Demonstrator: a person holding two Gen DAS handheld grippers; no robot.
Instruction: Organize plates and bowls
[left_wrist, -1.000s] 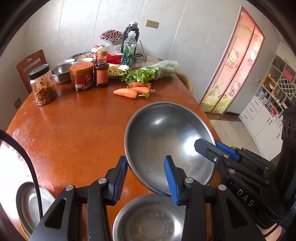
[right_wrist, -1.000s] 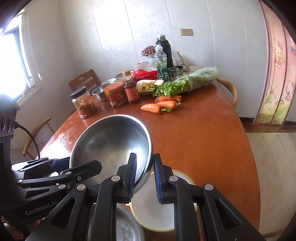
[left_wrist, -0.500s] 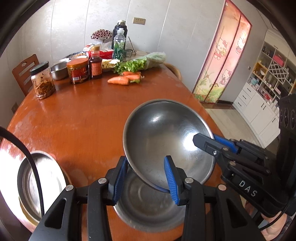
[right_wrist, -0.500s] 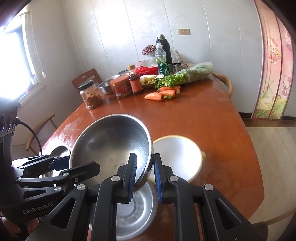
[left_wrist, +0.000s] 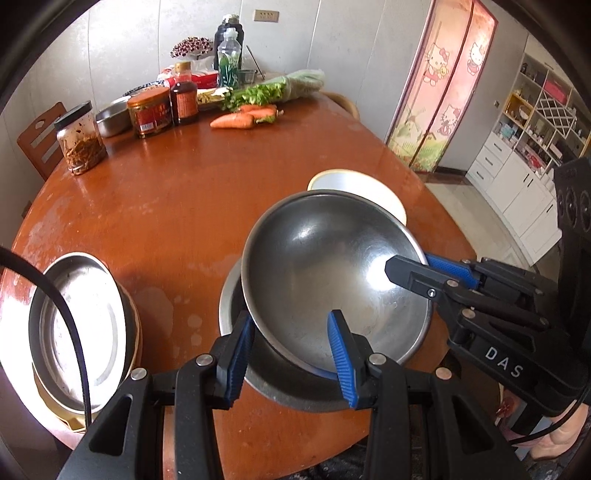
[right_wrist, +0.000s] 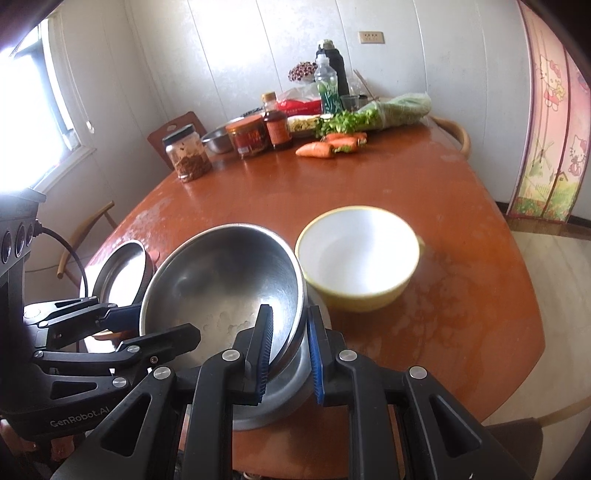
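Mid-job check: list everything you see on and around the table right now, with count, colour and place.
steel bowl: 1, silver, held tilted over the flat steel bowl
flat steel bowl: 1, silver, near edge, underneath
white bowl: 1, white inside, yellow outside, beside the steel bowl
steel plate: 1, silver, near left, on a yellowish dish
carrots: a few, orange, far side
greens: 1 bagged bunch, behind the carrots
jars: 2, clear and red, far left
sauce bottle: 1, brown
table: 1, reddish wood
left gripper: jaws around the steel bowl's near rim
right gripper: jaws pinching its rim
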